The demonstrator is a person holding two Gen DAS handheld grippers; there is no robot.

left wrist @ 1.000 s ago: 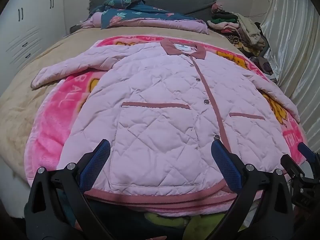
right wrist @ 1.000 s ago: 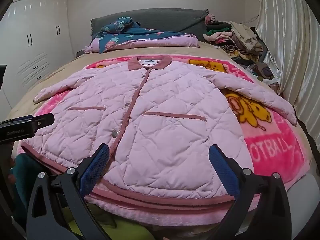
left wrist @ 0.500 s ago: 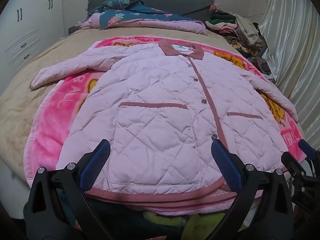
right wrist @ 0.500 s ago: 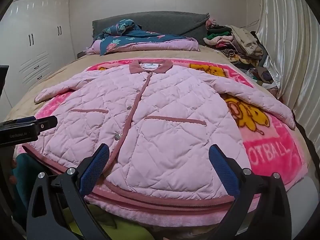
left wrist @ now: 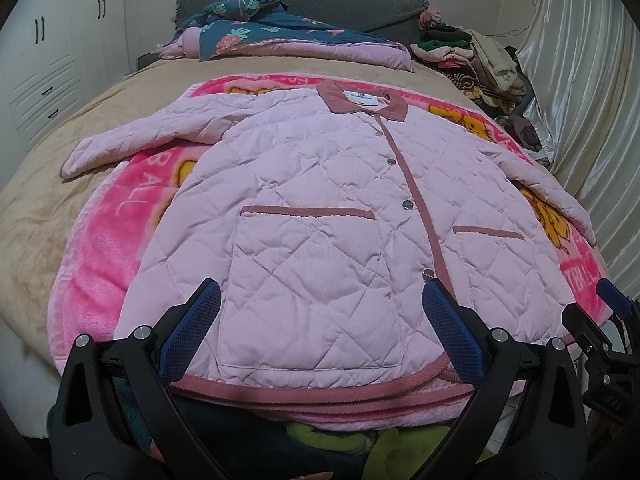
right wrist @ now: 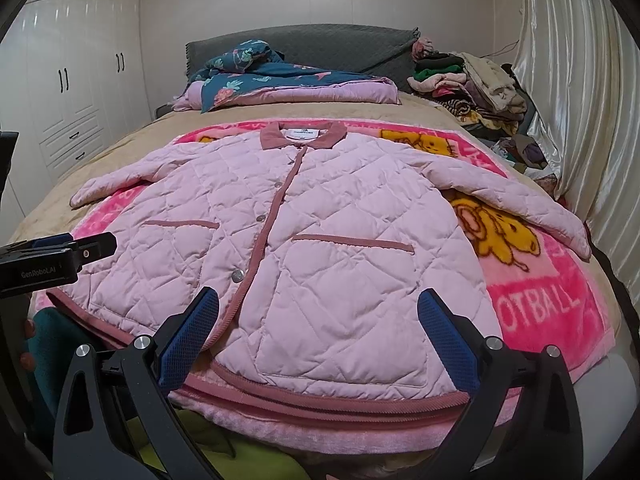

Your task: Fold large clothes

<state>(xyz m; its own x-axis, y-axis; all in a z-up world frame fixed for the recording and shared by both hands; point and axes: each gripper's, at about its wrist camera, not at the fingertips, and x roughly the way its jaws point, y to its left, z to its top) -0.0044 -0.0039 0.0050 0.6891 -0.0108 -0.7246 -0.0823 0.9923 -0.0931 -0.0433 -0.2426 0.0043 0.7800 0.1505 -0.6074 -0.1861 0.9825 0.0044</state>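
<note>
**Jacket flat, you've pulled back a bit – no fold yet**

The pink jacket lies flat and face up on the pink blanket, filling the middle of both views. Collar sits at the top centre, hem at the bottom, right by your tools. Both sleeves are spread out: one sleeve goes to the left of the frame, the other sleeve to the right, w/ its cuff near the curtain.

What changed: vs a sec ago the jacket sits a little lower and looks a bit smaller in both views, and more of the wall and wardrobe shows up top. So you lifted or backed off a little. The jacket itself didn't move. Same shape, same spot.

Left gripper: fingers spread wide, nothing between them, hanging over the hem. Right gripper: same, spread wide, nothing held, over the hem on the other side of the button strip.

What it means, prob: laying out is done, folding hasn't begun. A sleeve looks like a good first grab, then bring it in over the front. The quilted cloth looks puffy, so pinch deep or it may slip out.
</note>
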